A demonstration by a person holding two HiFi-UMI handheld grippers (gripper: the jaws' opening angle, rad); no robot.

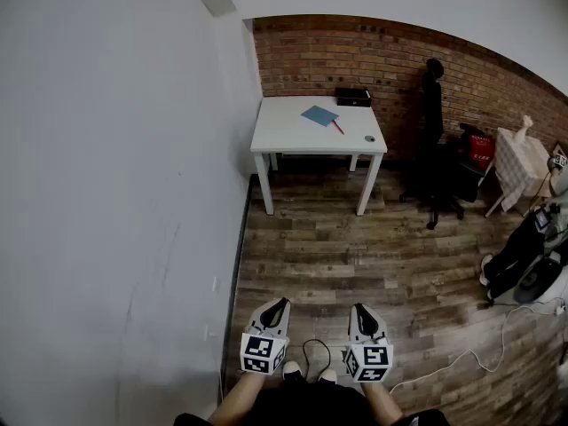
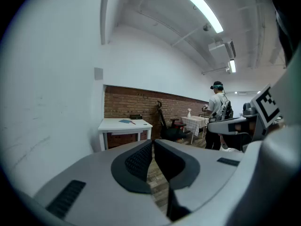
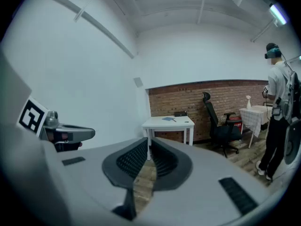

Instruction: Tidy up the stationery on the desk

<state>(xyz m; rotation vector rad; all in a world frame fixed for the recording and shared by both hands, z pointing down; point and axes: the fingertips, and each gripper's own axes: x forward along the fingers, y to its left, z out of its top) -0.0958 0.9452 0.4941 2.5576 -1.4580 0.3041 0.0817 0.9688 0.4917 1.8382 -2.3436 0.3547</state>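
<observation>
Both grippers are held low at the near edge of the head view, side by side above the wooden floor and well apart from the desk. The left gripper has its jaws closed together with nothing between them; its own view shows the two dark pads meeting at the tips. The right gripper is the same, with its jaws pressed together and empty. Each points slightly downward toward the far end of the room.

The white desk stands far off against the brick wall, in the corner where that wall meets the white wall on the left. The stationery lies on the desk. A blue notebook sits at an angle toward the far middle. A red pen lies just right of it, by its corner; whether the two touch cannot be told. A black box stands at the far edge by the bricks. A small round dark thing lies near the desk's near right corner, too small to identify.

Right of the desk stands a black office chair, and further right a small table with a checked cloth. A white cable trails over the floor at the near right. In the right gripper view a person with a backpack stands at the right edge
</observation>
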